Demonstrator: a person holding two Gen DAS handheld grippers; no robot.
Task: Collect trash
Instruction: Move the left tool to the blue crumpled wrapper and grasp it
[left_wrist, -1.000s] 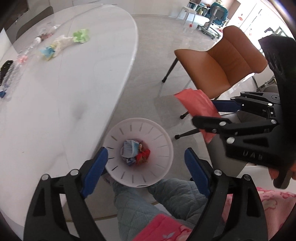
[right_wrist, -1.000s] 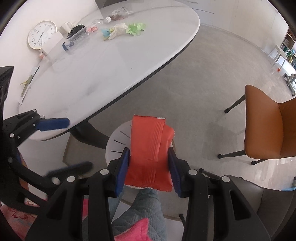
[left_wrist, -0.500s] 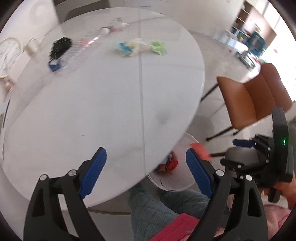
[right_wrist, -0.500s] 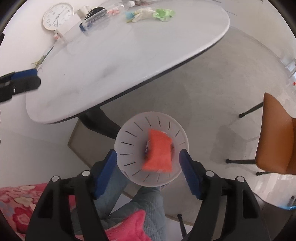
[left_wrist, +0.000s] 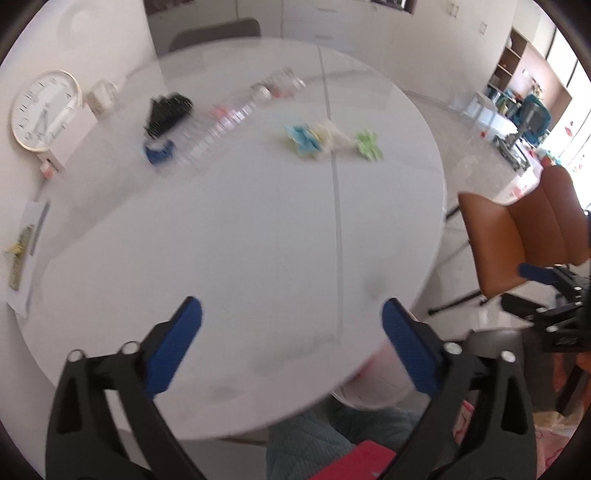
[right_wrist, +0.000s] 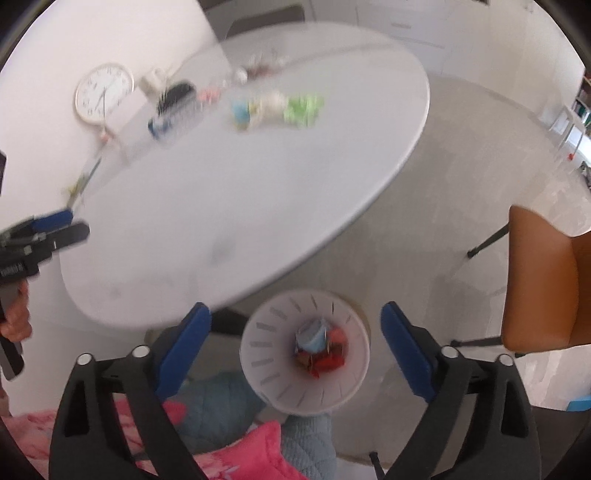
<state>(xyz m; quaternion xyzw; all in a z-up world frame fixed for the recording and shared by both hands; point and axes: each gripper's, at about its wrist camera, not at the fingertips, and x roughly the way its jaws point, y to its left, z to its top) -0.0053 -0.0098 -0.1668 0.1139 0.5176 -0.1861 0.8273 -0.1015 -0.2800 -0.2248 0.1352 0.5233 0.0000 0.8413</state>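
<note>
The near half of the worktop lies bare, so a claw could sweep across it freely. Along the far edge stand the obstacles: crumpled wrappers near the middle seam, a clear bottle and a black clip towards the far left corner. Off the near right edge, the white bin sits open-topped on the floor, an orange chair beside it.
</note>
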